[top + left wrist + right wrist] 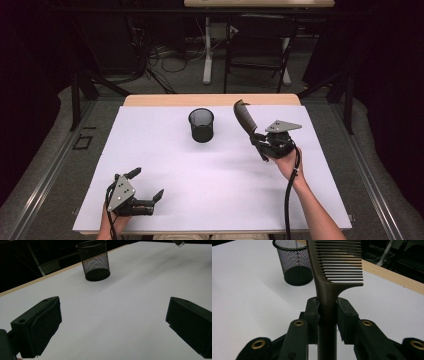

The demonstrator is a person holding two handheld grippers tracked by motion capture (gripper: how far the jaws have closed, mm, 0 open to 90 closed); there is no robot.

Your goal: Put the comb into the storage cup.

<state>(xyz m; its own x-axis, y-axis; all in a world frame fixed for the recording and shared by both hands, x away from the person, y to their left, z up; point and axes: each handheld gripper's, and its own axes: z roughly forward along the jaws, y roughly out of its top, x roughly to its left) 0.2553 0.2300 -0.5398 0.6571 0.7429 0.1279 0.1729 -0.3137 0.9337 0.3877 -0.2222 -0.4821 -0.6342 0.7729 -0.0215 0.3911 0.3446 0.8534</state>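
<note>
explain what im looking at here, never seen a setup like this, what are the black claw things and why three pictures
There is no robot here: a person holds a pair of hand-worked tongs in each hand. One picture looks down from above the table; the other two come from small cameras riding on each pair, looking along its jaws.

On the white table stands a black mesh cup. The right tongs are shut on the handle of a brown comb, holding it up off the table, teeth end away from the hand, to the right of the cup. The left tongs sit open near the front left of the table, holding nothing.
</note>
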